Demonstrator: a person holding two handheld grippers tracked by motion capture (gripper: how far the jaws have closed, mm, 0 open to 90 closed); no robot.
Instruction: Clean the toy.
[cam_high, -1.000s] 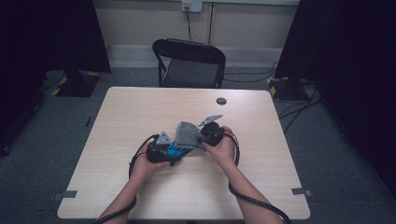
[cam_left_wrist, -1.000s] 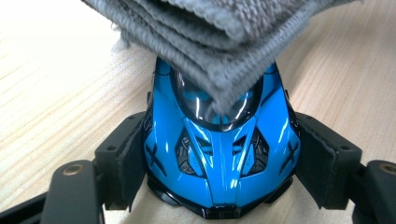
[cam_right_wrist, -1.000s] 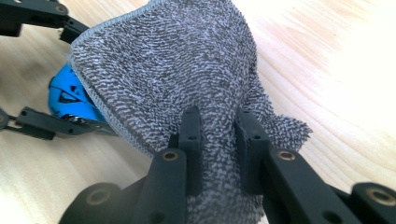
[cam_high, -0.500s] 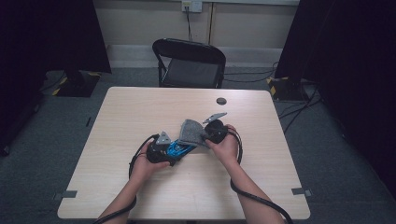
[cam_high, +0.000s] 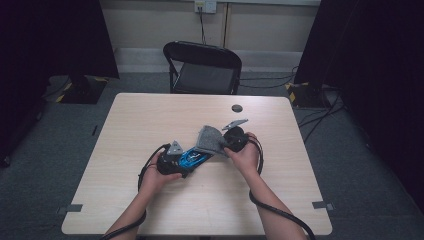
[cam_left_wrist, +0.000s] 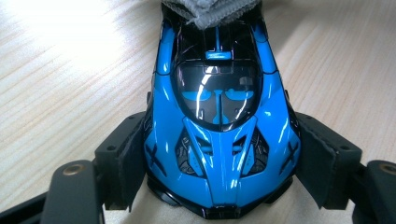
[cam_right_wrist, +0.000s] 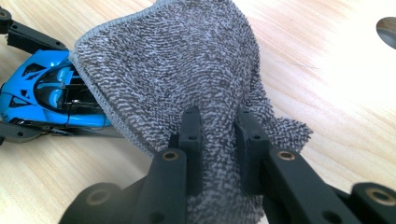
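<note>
The toy car (cam_left_wrist: 219, 126), blue with black trim, sits between the jaws of the left gripper (cam_left_wrist: 219, 163): both pads press on its flanks near one end, so the jaws are clenched on the car at a wide setting. The car's other end points away from these jaws and passes under the edge of the grey cloth (cam_left_wrist: 210, 9). In the high view the car (cam_high: 194, 158) lies low over the table (cam_high: 150, 120), near the middle, between the two grippers.

The cloth (cam_right_wrist: 187, 70) is pinched in the right gripper (cam_right_wrist: 219, 140). Its jaws are clamped almost fully together on a bunched fold, and the free part of the cloth fans out ahead of the fingertips and drapes onto the car (cam_right_wrist: 42, 98), which lies ahead and to the left of these jaws. In the high view the right gripper (cam_high: 227, 142) stands just beside the left gripper (cam_high: 180, 162), with the cloth (cam_high: 210, 141) bridging them.

Judged step: wiping the car, one gripper steadying it while the other works the cloth over its bodywork

Next move, as judged: draw the cloth along the body toward the left jaws, keeping light downward contact. The left grip must remain firm so the car does not twist, and the cloth fold must not slip from the right jaws

A small dark disc (cam_high: 237, 108) lies on the table well beyond both grippers; a chair (cam_high: 202, 67) stands behind the far edge
</note>
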